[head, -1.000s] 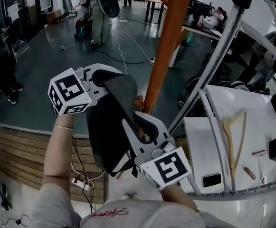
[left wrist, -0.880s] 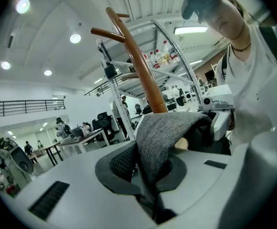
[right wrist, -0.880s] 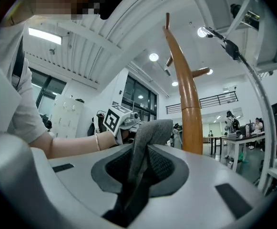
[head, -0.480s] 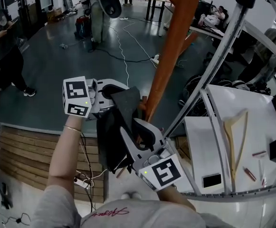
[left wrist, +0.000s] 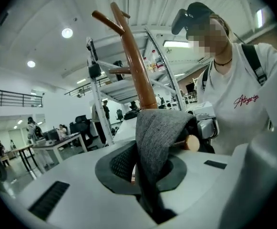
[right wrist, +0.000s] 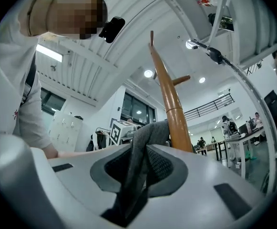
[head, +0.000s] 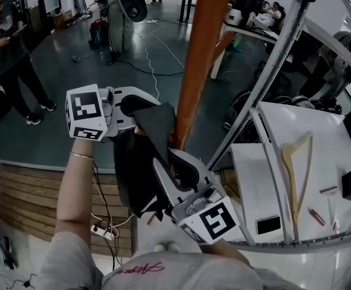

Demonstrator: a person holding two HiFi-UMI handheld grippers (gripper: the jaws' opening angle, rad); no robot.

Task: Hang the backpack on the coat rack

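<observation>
A dark backpack (head: 136,177) hangs by its grey strap (head: 157,121) right against the orange-brown coat rack pole (head: 198,59). My left gripper (head: 144,109) is shut on the strap's upper part, and my right gripper (head: 175,162) is shut on it lower down, beside the pole. In the left gripper view the strap (left wrist: 159,132) is pinched in the left gripper (left wrist: 148,171), with a short wooden peg (left wrist: 192,142) just behind it and the pole (left wrist: 136,66) rising beyond. In the right gripper view the strap (right wrist: 140,147) runs through the right gripper (right wrist: 138,171), the pole (right wrist: 171,104) close behind.
A slanted metal frame post (head: 260,83) stands right of the pole. A white table (head: 254,180) at the right holds a wooden hanger (head: 296,168), a phone (head: 267,225) and pens. A person (head: 12,59) stands far left. Cables and a power strip (head: 99,229) lie on the floor.
My left gripper has turned and brought the strap in closer to the pole. The right gripper has stayed almost in place with the strap still in it.
</observation>
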